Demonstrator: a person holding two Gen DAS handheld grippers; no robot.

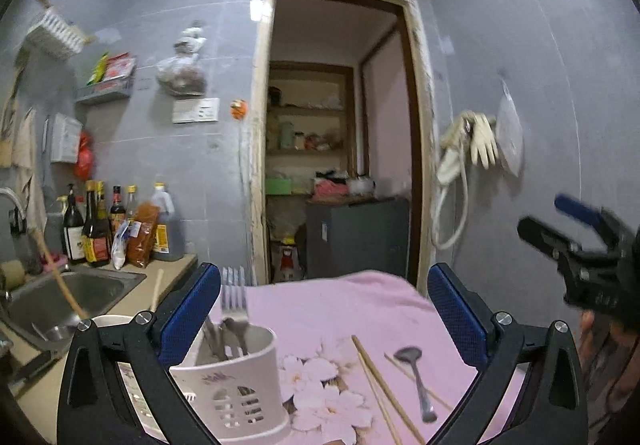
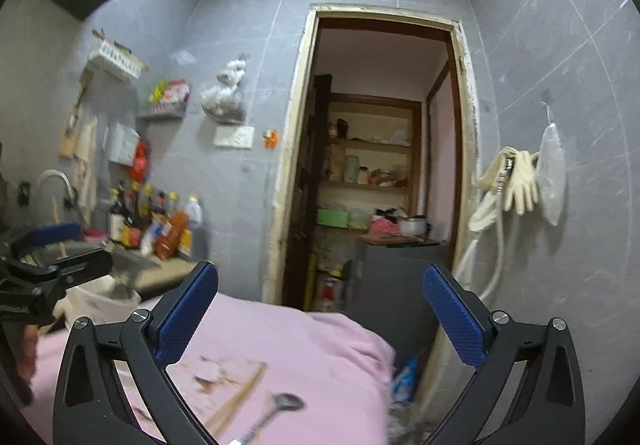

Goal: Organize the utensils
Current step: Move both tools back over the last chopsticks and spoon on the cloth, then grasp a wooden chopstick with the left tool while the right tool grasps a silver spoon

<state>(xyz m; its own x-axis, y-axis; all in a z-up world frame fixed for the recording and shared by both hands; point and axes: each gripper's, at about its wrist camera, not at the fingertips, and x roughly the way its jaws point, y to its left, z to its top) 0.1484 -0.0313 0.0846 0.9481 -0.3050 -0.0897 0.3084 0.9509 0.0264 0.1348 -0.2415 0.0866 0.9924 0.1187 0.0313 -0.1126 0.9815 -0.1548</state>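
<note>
A white slotted utensil holder (image 1: 236,385) stands on the pink floral cloth (image 1: 328,309), at lower left in the left wrist view. A fork (image 1: 234,303) and other metal handles stick up from it. A metal spoon (image 1: 416,377) and wooden chopsticks (image 1: 384,393) lie loose on the cloth to its right. My left gripper (image 1: 324,309) is open and empty above the cloth, its left finger just beside the holder. My right gripper (image 2: 320,317) is open and empty, above the spoon (image 2: 276,413) and chopsticks (image 2: 240,397). It also shows in the left wrist view (image 1: 560,221), at the right edge.
A steel sink (image 1: 64,301) and a row of sauce bottles (image 1: 104,229) stand on the counter at left. An open doorway (image 1: 340,133) with pantry shelves is straight ahead. Rubber gloves (image 1: 480,141) and a hose hang on the right wall. The cloth's far edge drops off before the doorway.
</note>
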